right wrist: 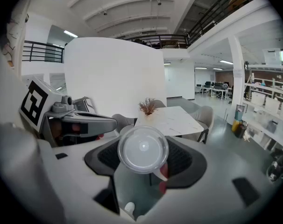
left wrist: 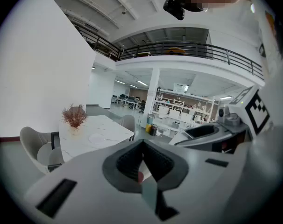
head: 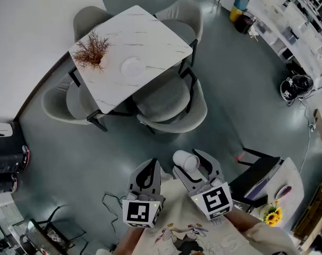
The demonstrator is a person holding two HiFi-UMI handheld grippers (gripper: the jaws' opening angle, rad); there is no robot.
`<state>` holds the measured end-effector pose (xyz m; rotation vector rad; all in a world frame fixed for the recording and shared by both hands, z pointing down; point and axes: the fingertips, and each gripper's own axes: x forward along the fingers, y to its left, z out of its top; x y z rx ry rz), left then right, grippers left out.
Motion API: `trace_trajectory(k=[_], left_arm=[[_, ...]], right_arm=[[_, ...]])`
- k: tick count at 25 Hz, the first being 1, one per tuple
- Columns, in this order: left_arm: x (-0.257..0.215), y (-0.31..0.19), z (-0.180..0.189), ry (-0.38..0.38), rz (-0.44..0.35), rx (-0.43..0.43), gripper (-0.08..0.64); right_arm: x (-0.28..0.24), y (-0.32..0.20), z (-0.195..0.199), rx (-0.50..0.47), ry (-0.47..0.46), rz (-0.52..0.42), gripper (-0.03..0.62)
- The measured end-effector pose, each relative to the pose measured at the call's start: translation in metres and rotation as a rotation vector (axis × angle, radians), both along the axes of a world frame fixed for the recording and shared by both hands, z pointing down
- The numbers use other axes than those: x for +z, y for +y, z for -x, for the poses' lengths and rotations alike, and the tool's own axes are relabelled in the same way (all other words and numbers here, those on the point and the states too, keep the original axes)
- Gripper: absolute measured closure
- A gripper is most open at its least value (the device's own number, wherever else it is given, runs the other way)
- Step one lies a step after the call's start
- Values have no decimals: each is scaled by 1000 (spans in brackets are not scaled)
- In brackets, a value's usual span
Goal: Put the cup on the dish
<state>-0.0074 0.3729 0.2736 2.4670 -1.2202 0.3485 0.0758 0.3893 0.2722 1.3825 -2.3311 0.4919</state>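
**Cup in the right gripper, dish waiting across the room**

At the left corner of the marble table (head: 150, 39) stands a dried plant (head: 91, 50). It is off to one side, so the middle of the top is free. Just to its right lies the pale dish (head: 133, 66), bare, with nothing on it or close around it. That leaves an open landing spot for the cup. Grey chairs (head: 171, 108) are pushed in round the table. The nearest one sits between the person and the dish, so the approach probably has to go around it or reach over its back.

Nearer the person, well apart from the table, the left gripper (head: 150, 166) is held low with its jaws pressed together and nothing between them. It seems to be parked out of the way, since this job needs only one tool.

To its right, the right gripper (head: 192, 168) has its jaws spread wide and clamped on the white cup (right wrist: 143, 148). The cup lies sideways between the pads with its round end facing back along the jaws. The grip on the body looks firm enough for carrying, but the cup will likely have to be turned upright before it goes down.

The cup is in hand over the floor, far from the dish, so the carry across the room is yet to be made
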Motion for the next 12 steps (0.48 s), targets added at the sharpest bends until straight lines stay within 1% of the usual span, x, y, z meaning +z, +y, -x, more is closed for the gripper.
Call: trace_trajectory(k=[2, 6, 12], left_arm=[[0, 0, -1, -5, 2, 6, 554], [-3, -2, 1, -10, -21, 12, 554], [-2, 0, 7, -4, -12, 4, 552]], right_arm=[[-1, -3, 0, 4, 1, -11, 318], [0, -5, 0, 19, -5, -16, 318], [-1, -2, 13, -7, -18, -2, 318]])
